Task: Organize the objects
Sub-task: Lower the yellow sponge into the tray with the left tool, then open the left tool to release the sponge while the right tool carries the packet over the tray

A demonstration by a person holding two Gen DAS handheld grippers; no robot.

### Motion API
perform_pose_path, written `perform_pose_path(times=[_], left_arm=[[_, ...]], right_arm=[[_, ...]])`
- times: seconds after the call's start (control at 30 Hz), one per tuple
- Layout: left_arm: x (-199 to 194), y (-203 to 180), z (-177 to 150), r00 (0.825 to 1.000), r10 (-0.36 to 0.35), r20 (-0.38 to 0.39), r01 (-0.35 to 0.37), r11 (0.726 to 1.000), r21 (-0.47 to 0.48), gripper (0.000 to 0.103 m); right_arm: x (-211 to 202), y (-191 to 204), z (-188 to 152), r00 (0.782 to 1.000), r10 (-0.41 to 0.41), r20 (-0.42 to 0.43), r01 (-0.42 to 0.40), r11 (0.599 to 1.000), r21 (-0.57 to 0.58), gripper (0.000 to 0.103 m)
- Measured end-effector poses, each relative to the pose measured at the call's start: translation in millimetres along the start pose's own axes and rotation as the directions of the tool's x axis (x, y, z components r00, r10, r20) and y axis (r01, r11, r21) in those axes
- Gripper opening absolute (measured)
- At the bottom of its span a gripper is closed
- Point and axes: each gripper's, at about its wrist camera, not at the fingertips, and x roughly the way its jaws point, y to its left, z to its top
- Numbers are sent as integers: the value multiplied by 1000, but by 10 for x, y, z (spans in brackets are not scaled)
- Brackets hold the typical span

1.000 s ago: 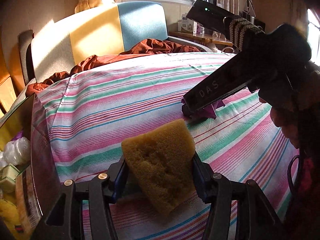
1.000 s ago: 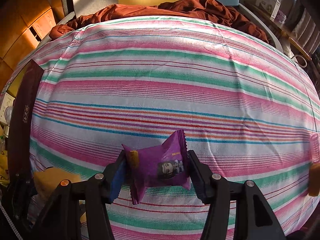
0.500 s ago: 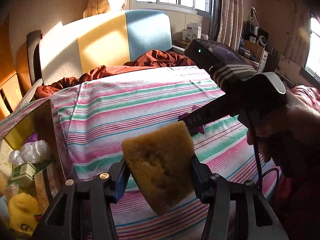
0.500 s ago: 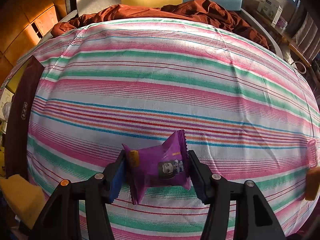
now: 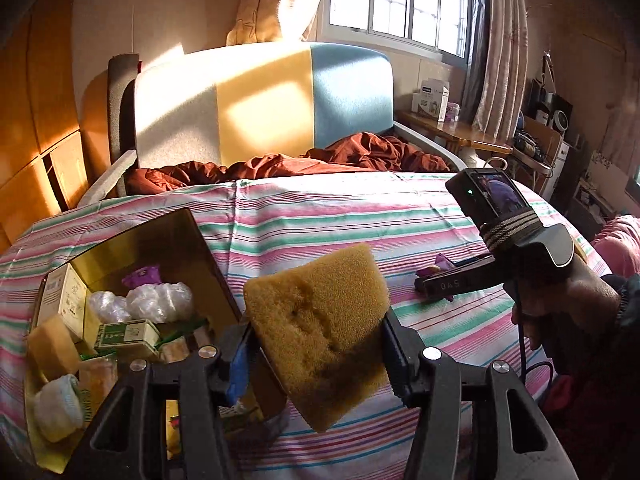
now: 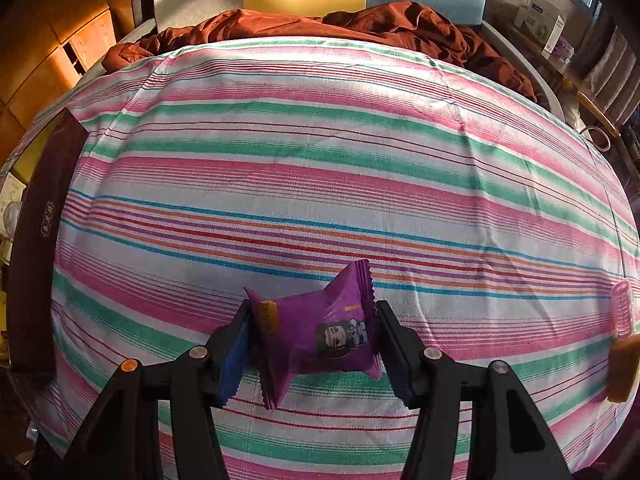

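Observation:
A yellow-brown sponge (image 5: pixel 320 332) is pinched between the pads of my left gripper (image 5: pixel 316 344), held up in the air just right of an open box (image 5: pixel 140 240) with a gold lining. The box holds several things: small cartons, clear wrapped bundles, a purple packet and another sponge. My right gripper (image 6: pixel 314 340) is shut on a purple snack packet (image 6: pixel 316 332) low over the striped bedsheet (image 6: pixel 320 160). In the left wrist view that gripper (image 5: pixel 452 282) shows at the right, held by a person's hand (image 5: pixel 560 304).
The box's dark outer wall (image 6: pixel 36 240) stands at the sheet's left edge. A pink ribbed piece (image 6: pixel 622 308) and a yellow block (image 6: pixel 622 368) lie at the far right. A brown blanket (image 5: pixel 320 160) is bunched before the headboard (image 5: pixel 260 100). A wooden side table (image 5: pixel 452 132) stands to the right.
My left gripper has risen and swung left with the sponge, bringing the open box and its contents into view. The right gripper and its packet have stayed put.

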Motion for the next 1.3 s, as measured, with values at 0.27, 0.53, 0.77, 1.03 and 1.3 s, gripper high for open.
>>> perform_pose_path(times=[0.27, 0.53, 0.77, 1.03, 1.3], left_arm=[[-142, 571, -78, 997, 78, -3, -77, 991, -107, 56], [-319, 1433, -307, 984, 176, -37, -179, 941, -286, 56], [-347, 2046, -448, 980, 179, -82, -196, 873, -446, 56], [47, 2212, -190, 980, 153, -129, -196, 863, -465, 60], [218, 2321, -132, 972, 178, -155, -230, 863, -451, 74]], right_arm=[[-4, 21, -28, 1000, -18, 11, 18, 1000, -7, 59], [-10, 75, -56, 999, -38, 16, 38, 999, -14, 59], [-28, 127, -83, 999, -50, 19, 51, 998, -27, 59], [19, 106, -42, 998, -51, 20, 52, 998, -34, 59], [23, 109, -45, 998, -57, 21, 57, 998, -34, 61]])
